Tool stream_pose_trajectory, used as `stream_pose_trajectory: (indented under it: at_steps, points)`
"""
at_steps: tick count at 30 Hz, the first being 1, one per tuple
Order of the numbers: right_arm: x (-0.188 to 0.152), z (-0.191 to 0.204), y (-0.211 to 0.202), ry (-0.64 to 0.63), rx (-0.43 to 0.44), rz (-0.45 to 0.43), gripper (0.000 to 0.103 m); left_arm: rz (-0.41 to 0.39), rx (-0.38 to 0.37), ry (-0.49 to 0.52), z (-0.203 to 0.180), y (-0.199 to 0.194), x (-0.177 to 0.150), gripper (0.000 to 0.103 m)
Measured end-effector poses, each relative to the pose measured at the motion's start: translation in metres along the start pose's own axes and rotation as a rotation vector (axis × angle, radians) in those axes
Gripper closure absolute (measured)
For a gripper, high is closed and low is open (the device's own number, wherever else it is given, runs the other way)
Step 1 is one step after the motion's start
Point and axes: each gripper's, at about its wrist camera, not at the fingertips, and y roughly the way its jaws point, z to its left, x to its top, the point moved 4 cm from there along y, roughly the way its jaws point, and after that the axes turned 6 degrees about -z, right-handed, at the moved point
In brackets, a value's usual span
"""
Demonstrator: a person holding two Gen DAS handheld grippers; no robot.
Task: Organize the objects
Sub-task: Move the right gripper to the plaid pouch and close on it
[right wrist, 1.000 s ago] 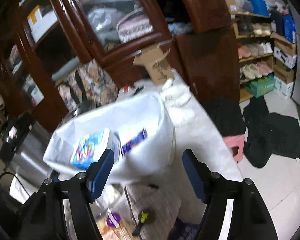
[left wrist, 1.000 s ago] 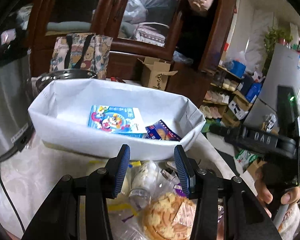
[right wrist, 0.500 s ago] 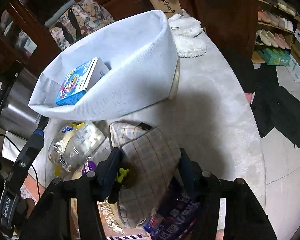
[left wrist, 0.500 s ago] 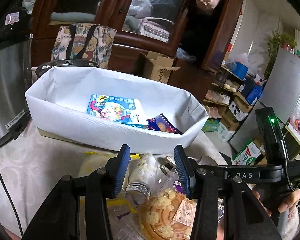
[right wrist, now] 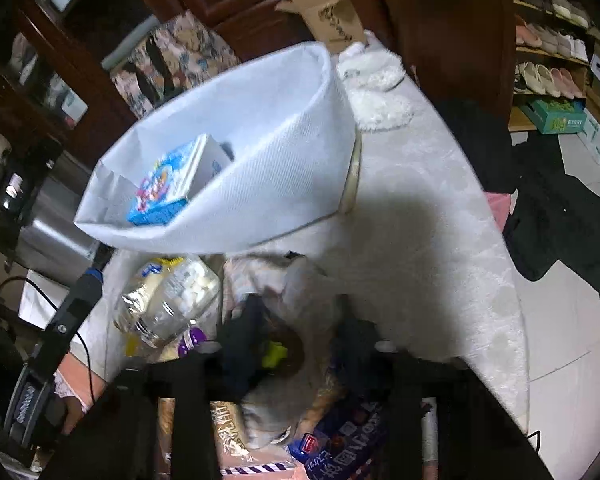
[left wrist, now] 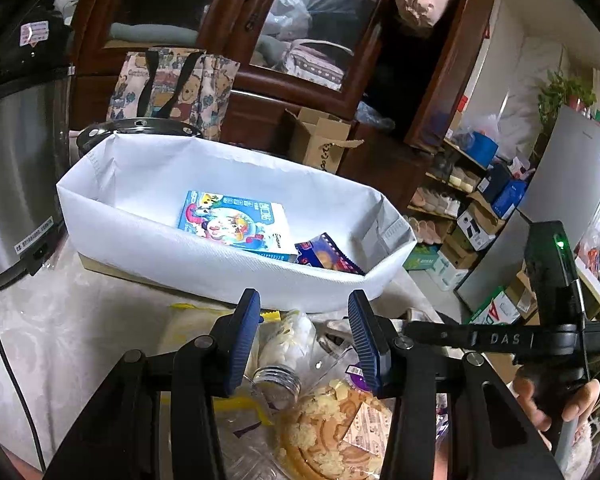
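Soft checked cloth pouch lies at the pile's edge, just in front of the white fabric bin. The right gripper has just been closing, its 2 jaws pinching the pouch. Light and limp, it should sag; grip mid-body. The left gripper hovers nearly shut, empty.

matt white woven-cloth bin, glossy cardboard box, shiny metal cooker, crinkly clear plastic bag
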Motion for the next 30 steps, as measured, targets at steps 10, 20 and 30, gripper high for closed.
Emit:
stream_pose_trajectory:
  at_steps: [10, 20, 30]
  points:
    - [0.002, -0.012, 0.0, 0.052, 0.0, 0.001, 0.089, -0.005, 0.001, -0.013, 0.002, -0.001, 0.002, 0.058]
    - [0.012, -0.016, -0.031, 0.139, 0.198, -0.107, 0.094, -0.029, -0.014, -0.002, -0.002, -0.006, 0.006, 0.058]
    - [0.017, -0.002, -0.049, 0.094, 0.213, -0.201, 0.086, -0.029, -0.014, -0.005, -0.002, -0.006, 0.006, 0.058]
